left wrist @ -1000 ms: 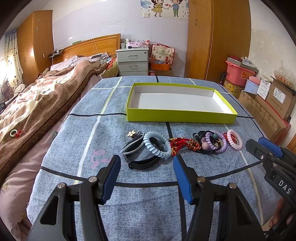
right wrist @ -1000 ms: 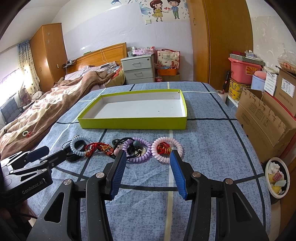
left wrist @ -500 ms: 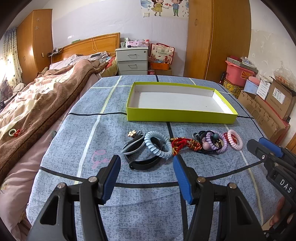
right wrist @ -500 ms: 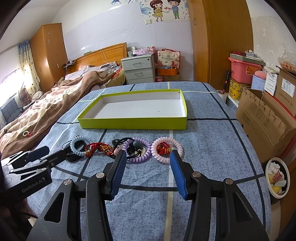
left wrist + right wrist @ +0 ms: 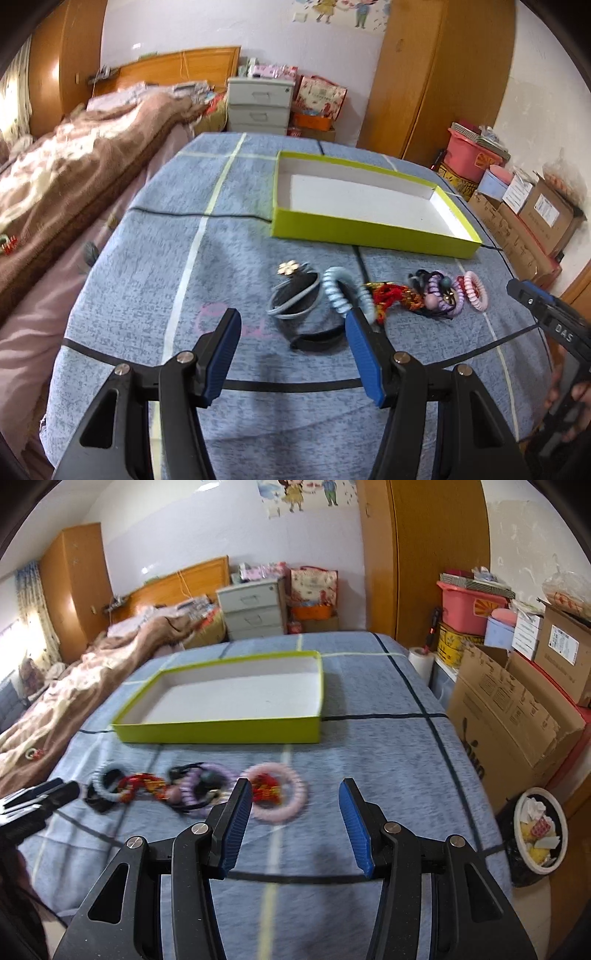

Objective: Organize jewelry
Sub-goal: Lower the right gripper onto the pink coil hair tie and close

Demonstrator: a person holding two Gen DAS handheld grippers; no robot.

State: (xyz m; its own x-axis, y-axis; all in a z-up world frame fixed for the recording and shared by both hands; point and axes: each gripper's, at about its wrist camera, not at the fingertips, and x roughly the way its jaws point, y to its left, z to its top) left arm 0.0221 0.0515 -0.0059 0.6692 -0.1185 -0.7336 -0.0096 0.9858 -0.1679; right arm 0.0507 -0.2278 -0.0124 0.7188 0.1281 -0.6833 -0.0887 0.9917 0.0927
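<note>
blue checked cloth (image 5: 147, 258) covers the table; lime tray (image 5: 369, 232) sits on it at the far side; both grippers spread wide w/ nothing held, left gripper (image 5: 291, 328) above black band (image 5: 314, 341), right gripper (image 5: 295, 797) just right of pink coil tie (image 5: 291, 801); jewelry row lies nearer than the tray, incl. light-blue coil tie (image 5: 338, 291).

In the right wrist view the row of hair ties is smeared by motion: the pink coil (image 5: 277, 795) and purple coil (image 5: 201, 788) lose their ridges. The left gripper (image 5: 37, 797) is cut off by the left edge. In the left wrist view the right gripper (image 5: 546, 317) runs off the right edge, its jaws unreadable.
</note>
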